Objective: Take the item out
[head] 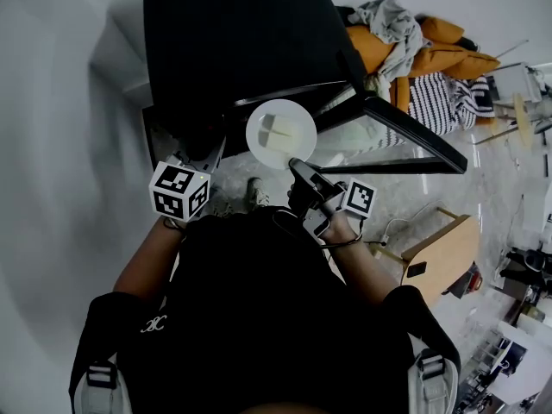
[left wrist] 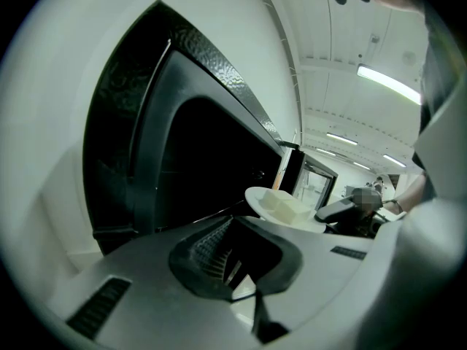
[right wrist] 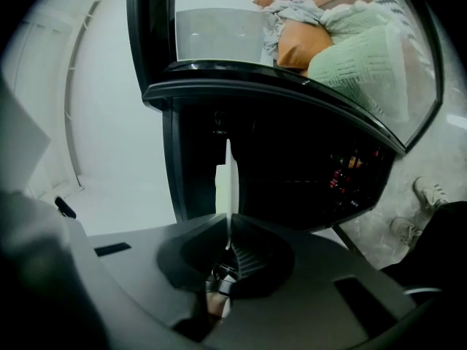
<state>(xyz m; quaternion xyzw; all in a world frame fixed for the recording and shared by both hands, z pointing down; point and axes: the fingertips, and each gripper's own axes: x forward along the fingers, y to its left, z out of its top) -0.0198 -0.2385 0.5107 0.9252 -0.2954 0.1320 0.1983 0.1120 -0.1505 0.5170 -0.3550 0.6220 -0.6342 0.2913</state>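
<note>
**Plate at the oven mouth, right tongs holding its near rim**

We are pinching the near rim of the white plate (head: pixel 281 132) with the right tongs (head: pixel 297 164). In the right gripper view the plate is showing edge-on as a thin white line running straight ahead from between the jaws. The left tongs (head: pixel 210 155) are pressed nearly together on nothing, hanging just left of the plate without touching it. The plate, carrying pale blocks (head: pixel 274 126), is sitting roughly level in the air at the opening of the black oven (head: pixel 233 41), over its open door (head: pixel 414 132). It is lying directly ahead of the right tongs, on the oven side, so we are judging the pull as straight back toward our body. Tilting could be sliding the blocks off.
</note>
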